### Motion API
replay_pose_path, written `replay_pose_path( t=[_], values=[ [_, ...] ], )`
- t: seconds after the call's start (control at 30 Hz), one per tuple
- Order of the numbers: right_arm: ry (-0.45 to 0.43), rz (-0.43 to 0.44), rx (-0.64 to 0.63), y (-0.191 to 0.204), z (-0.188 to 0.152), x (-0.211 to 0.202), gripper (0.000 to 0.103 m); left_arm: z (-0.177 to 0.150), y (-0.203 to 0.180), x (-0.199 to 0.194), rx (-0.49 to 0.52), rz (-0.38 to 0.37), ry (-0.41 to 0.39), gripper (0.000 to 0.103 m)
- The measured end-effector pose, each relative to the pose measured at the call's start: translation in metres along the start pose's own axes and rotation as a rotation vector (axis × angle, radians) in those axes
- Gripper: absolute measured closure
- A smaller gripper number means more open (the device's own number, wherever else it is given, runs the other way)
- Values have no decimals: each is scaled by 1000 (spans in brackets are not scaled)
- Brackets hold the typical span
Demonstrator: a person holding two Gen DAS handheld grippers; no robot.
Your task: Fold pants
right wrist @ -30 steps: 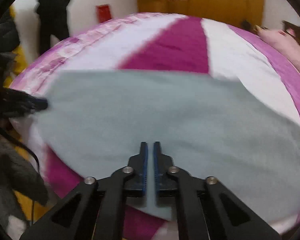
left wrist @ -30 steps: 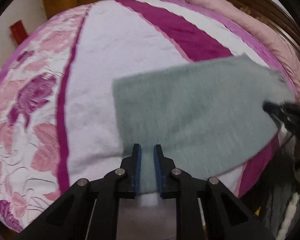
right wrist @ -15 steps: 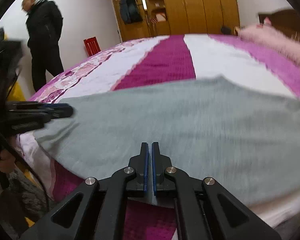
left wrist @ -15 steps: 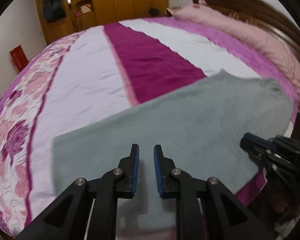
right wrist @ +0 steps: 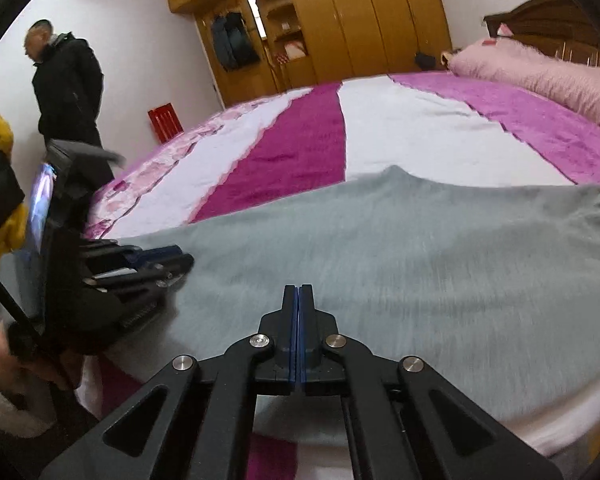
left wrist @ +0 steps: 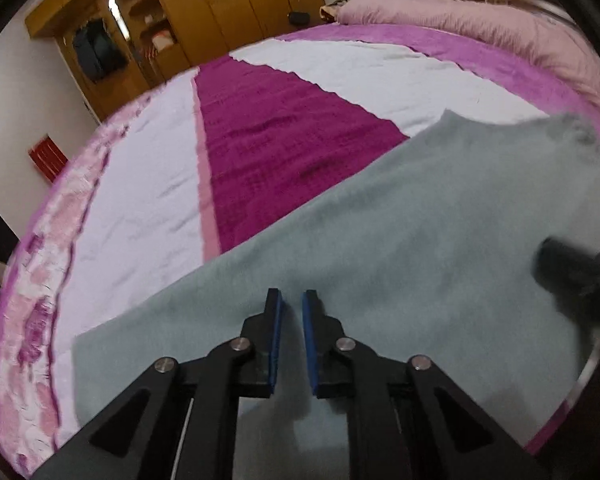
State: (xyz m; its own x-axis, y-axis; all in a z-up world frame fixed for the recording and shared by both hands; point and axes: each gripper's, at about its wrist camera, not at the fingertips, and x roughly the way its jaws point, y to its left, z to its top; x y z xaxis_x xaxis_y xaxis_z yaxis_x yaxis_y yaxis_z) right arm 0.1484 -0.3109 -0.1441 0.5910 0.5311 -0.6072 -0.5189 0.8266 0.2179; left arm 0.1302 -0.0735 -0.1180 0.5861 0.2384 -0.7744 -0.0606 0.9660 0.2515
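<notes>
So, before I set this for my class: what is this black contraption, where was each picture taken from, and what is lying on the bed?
There is no robot here. A person holds a black two-finger gripper in each hand, and each one carries a wide-angle camera looking along its fingers. One picture looks out from the left gripper, the other from the right gripper. On a bedspread striped white, magenta and pink lie soft grey fabric pants, spread out. The right gripper's blue-padded fingers are shut together at the near edge of the pants; whether they pinch any cloth cannot be seen. The left gripper's fingers stand slightly apart over the cloth, and a grip cannot be confirmed. A man in a black jacket stands in the background.
</notes>
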Motion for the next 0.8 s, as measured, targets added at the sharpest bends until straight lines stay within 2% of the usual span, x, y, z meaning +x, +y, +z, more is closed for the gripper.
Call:
replay_pose_path(
  t=[0.07,0.13,0.23,0.33,0.47,0.53,0.6,0.67,0.77,0.8],
  values=[
    [62,-46,1,-9,2,21,103,3,3,11,-9,1,25,93],
    [58,-42,34,-18,6,28,103,7,3,15,0,16,17,93],
    [46,-84,22,-20,14,33,103,14,3,21,13,58,13,93],
    [38,-92,24,-17,13,30,103,17,1,17,22,66,32,93],
    [14,-57,6,-9,11,11,103,12,10,-2,-58,-48,66,93],
    [9,-55,-19,-5,8,10,103,4,8,-1,-50,-34,79,93],
    [72,-78,-30,-5,3,23,103,-4,4,2,-19,-17,57,93],
    [65,-68,-15,-5,7,19,103,-1,1,-6,3,-13,56,93],
    [37,-31,-31,-1,23,8,102,10,1,-24,-1,-114,20,93],
    [31,-23,-47,1,27,7,102,16,1,-28,4,-125,9,93]
  ],
)
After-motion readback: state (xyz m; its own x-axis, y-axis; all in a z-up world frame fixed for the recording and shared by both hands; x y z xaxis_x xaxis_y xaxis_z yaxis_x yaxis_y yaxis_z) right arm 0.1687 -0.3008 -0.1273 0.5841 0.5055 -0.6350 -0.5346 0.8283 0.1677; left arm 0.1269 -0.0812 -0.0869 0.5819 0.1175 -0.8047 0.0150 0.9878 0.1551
